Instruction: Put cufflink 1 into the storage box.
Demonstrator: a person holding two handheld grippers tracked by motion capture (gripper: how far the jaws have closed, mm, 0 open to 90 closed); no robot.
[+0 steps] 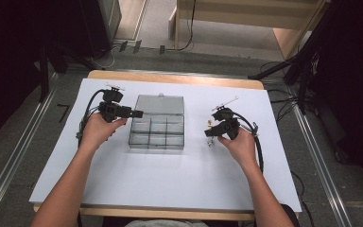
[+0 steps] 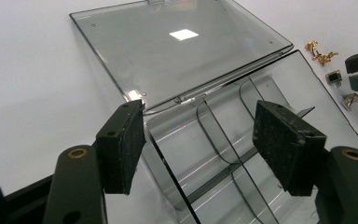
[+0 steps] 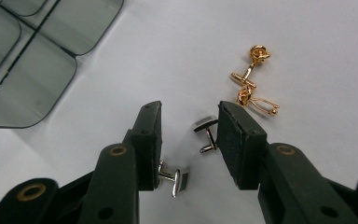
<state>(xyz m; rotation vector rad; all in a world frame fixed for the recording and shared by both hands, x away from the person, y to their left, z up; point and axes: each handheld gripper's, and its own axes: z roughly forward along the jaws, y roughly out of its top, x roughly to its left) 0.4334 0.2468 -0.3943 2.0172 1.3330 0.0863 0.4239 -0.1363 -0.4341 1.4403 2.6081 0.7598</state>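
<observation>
Item one, nearest: two forearms enter from the bottom edge of the high view, each hand holding a black gripper over a white sheet [image 1: 170,175] that covers the wooden table [image 1: 170,75].

Right gripper [image 3: 189,135]: jaws partly apart, tips down at the sheet. Two silver cufflinks lie in the gap. One silver cufflink [image 3: 206,130] sits just beside the right-hand jaw; whether the pad touches it cannot be told. The second silver cufflink [image 3: 175,178] lies on its side by the left-hand jaw, partly hidden behind it. Neither is lifted. In the high view this gripper [image 1: 212,135] stands right of the box, well apart from it.

Just beyond the jaws: two gold knot cufflinks [image 3: 254,79], lying close together on the sheet.

Left gripper [image 2: 198,140]: jaws wide apart, nothing clamped, poised over the left end of the box.

Clear plastic compartment box [image 1: 157,132]: middle of the sheet, divided into a grid of cells. Its lid [image 2: 177,51] lies opened flat on the far side.
</observation>
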